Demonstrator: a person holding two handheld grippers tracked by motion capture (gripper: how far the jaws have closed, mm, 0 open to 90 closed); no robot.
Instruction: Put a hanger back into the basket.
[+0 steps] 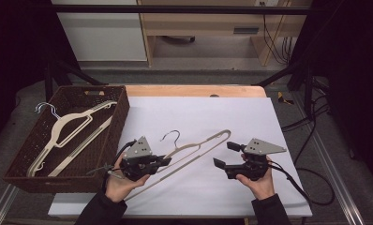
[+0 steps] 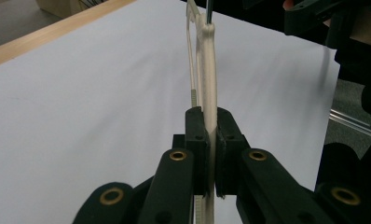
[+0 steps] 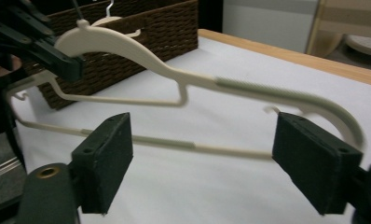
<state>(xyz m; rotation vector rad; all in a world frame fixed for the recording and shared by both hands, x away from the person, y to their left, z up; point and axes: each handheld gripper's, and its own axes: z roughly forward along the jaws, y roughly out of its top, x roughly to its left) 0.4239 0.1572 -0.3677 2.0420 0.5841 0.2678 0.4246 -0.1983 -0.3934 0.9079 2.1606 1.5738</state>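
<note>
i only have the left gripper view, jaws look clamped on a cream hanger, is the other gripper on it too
Observer: no, the right gripper has its jaws wide apart; the hanger passes beyond them, untouched.
Operator: so who carries it
Observer: only the left gripper, pinching the hanger near its metal hook in the high view.
Operator: where would it go
Observer: a brown wicker basket sits left of the white sheet.
Operator: anything in it
Observer: another cream hanger lies inside it.
</note>
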